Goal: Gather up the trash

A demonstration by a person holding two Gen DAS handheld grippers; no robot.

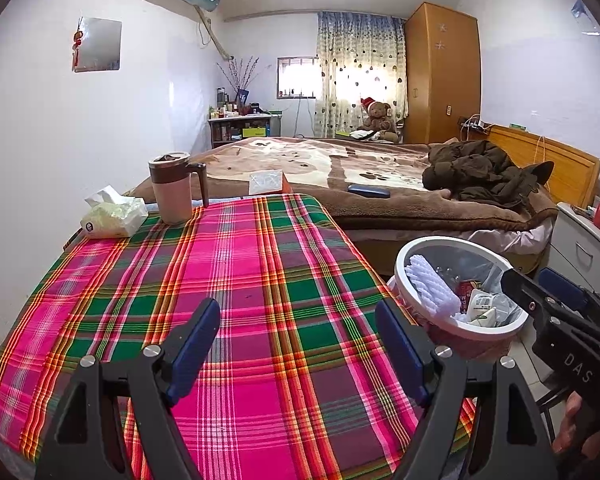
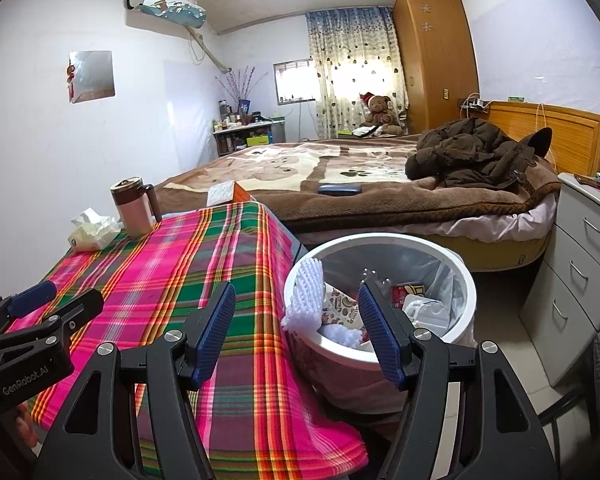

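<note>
left wrist view: blue-padded left gripper (image 1: 298, 354) hangs over the plaid tablecloth (image 1: 236, 264), jaws spread with nothing between them. far across the cloth sit a tissue pack (image 1: 114, 216) and a lidded mug (image 1: 172, 188). the collected trash lies in the white waste bin (image 1: 404, 256) beside the table. reaching for the tissues could, i judge, knock the mug over.

right wrist view: right gripper (image 2: 296, 332) points at the bin (image 2: 466, 280), jaws likewise apart and empty. white foam netting (image 2: 306, 296) leans on the rim; a careless sweep might flip it out or tip the bin.
</note>
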